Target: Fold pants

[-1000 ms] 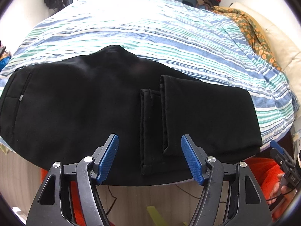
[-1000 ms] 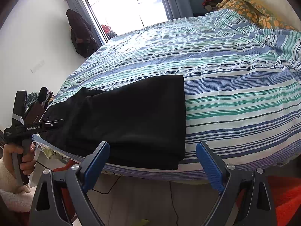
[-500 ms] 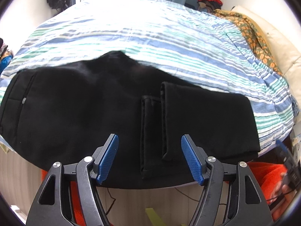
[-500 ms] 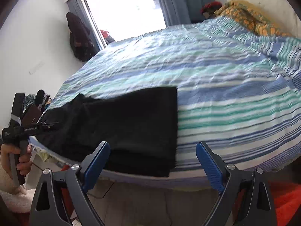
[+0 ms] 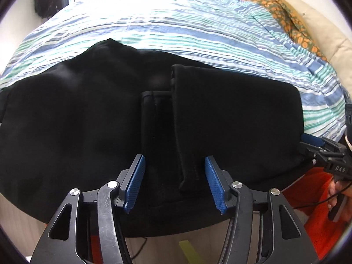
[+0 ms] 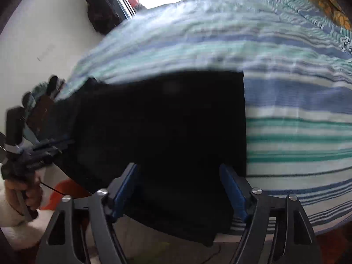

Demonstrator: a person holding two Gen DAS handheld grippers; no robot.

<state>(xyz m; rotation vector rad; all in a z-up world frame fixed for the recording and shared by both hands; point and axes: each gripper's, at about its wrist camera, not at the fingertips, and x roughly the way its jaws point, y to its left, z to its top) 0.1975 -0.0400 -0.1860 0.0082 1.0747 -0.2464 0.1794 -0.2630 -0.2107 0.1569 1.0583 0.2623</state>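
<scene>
Both hand-held grippers nearer pants (image 5: 88, 121)

The left claw (image 5: 175, 183), jaws closing, brackets the cuffs of the black pants (image 5: 88, 118) on the striped bed (image 5: 198, 26).

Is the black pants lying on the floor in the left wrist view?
No. The pants lie on the striped bed cover, with the near edge hanging over the side of the bed.
</scene>
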